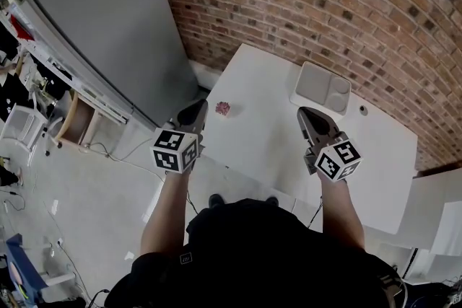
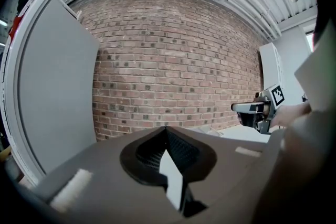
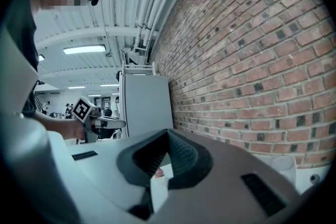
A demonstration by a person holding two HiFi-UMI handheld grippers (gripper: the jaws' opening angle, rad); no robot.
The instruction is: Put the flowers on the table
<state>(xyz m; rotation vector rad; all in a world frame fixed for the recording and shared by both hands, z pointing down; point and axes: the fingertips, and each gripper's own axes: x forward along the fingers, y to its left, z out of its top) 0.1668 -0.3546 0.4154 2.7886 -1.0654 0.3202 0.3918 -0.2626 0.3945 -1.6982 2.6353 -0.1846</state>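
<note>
My left gripper (image 1: 193, 114) and right gripper (image 1: 312, 120) both hold their jaws clenched on nothing above the white bench (image 1: 263, 148); the flowers (image 1: 222, 108) lie on it just beside my left jaws; a pale tray (image 1: 323, 88) sits beyond my right; a brick wall (image 1: 325, 3) stands behind.

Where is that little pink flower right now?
In the head view, the pink flower lies on the white table near its left edge, just right of the left gripper and well left of the pale tray.
</note>
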